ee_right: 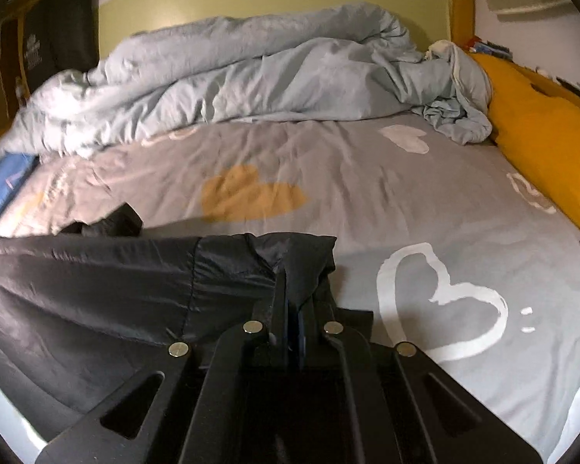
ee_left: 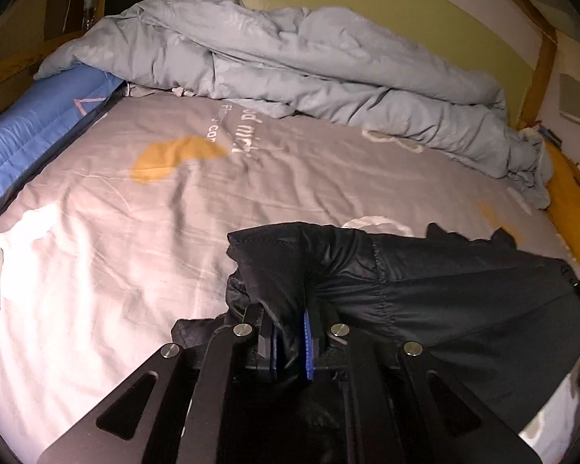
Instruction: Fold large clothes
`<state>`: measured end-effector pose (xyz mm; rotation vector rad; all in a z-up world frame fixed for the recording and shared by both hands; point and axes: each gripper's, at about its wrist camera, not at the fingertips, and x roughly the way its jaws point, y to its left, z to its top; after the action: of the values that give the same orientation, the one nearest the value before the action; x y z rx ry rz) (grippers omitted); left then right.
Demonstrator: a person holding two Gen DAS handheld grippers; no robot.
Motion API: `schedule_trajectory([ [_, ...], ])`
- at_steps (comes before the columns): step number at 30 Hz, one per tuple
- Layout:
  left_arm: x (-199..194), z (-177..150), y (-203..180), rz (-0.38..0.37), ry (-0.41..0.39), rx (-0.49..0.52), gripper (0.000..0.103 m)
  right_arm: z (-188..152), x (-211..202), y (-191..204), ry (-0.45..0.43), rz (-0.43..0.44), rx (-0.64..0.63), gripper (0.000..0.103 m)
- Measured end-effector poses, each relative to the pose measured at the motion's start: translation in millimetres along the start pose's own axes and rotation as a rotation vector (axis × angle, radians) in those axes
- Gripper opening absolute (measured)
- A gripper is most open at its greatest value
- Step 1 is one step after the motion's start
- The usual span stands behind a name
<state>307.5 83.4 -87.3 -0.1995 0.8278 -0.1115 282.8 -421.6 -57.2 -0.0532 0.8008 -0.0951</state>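
Note:
A large black padded garment [ee_left: 444, 294] hangs stretched over the near part of the bed. My left gripper [ee_left: 290, 342] is shut on one bunched end of it, with fabric pinched between the blue pads. The garment runs off to the right in the left wrist view. In the right wrist view the same garment [ee_right: 96, 290] runs off to the left. My right gripper [ee_right: 293, 328] is shut on its other end, fabric folded over the fingers.
The bed has a grey sheet [ee_right: 367, 201] with heart prints. A crumpled light blue duvet [ee_right: 232, 73] lies along the far side. A yellow pillow [ee_right: 545, 135] is at the right, a blue cushion [ee_left: 31, 139] at the left. A wooden post [ee_left: 541, 73] stands behind.

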Motion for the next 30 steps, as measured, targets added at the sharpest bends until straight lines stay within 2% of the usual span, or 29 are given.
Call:
schedule_trajectory([
  [3, 11, -2, 0, 0.026, -0.009, 0.017, 0.013, 2, 7, 5, -0.011, -0.029, -0.029, 0.002],
  [6, 3, -4, -2, 0.029, -0.06, 0.049, 0.014, 4, 8, 5, -0.017, -0.038, -0.017, 0.004],
  [8, -14, -8, -3, 0.039, -0.103, 0.058, 0.023, 3, 3, 4, -0.032, -0.051, -0.007, 0.008],
  [9, -25, -10, -3, 0.046, -0.131, 0.067, 0.035, 3, -3, 2, -0.044, -0.057, -0.006, 0.016],
  [10, -36, -12, -4, 0.058, -0.161, 0.081, 0.052, 3, -10, 1, -0.06, -0.069, -0.004, 0.021],
  [12, -60, -16, -9, 0.096, -0.233, 0.1, 0.07, 5, -29, -5, -0.105, -0.104, 0.011, 0.046],
  [14, -84, -16, -16, 0.102, -0.278, 0.093, 0.076, 8, -50, -10, -0.158, -0.112, 0.047, 0.062],
  [16, -106, -15, -24, 0.081, -0.313, 0.08, 0.085, 11, -71, -10, -0.202, -0.106, 0.068, 0.063],
  [20, -139, -16, -52, 0.009, -0.322, 0.112, 0.085, 12, -111, 4, -0.265, -0.029, 0.066, 0.088],
  [24, -156, -29, -95, -0.055, -0.285, 0.183, 0.084, 4, -142, 32, -0.283, 0.101, 0.012, 0.089],
  [25, -158, -33, -104, -0.089, -0.276, 0.191, 0.075, 2, -149, 39, -0.291, 0.121, -0.001, 0.089],
  [26, -158, -36, -111, -0.118, -0.267, 0.197, 0.069, -1, -155, 44, -0.3, 0.14, -0.01, 0.088],
  [27, -158, -40, -119, -0.153, -0.246, 0.207, 0.057, -2, -161, 49, -0.303, 0.165, -0.02, 0.079],
  [29, -154, -45, -131, -0.209, -0.215, 0.198, 0.048, -4, -168, 58, -0.291, 0.219, -0.041, 0.062],
  [30, -151, -48, -138, -0.235, -0.203, 0.193, 0.041, -5, -170, 62, -0.283, 0.231, -0.041, 0.058],
])
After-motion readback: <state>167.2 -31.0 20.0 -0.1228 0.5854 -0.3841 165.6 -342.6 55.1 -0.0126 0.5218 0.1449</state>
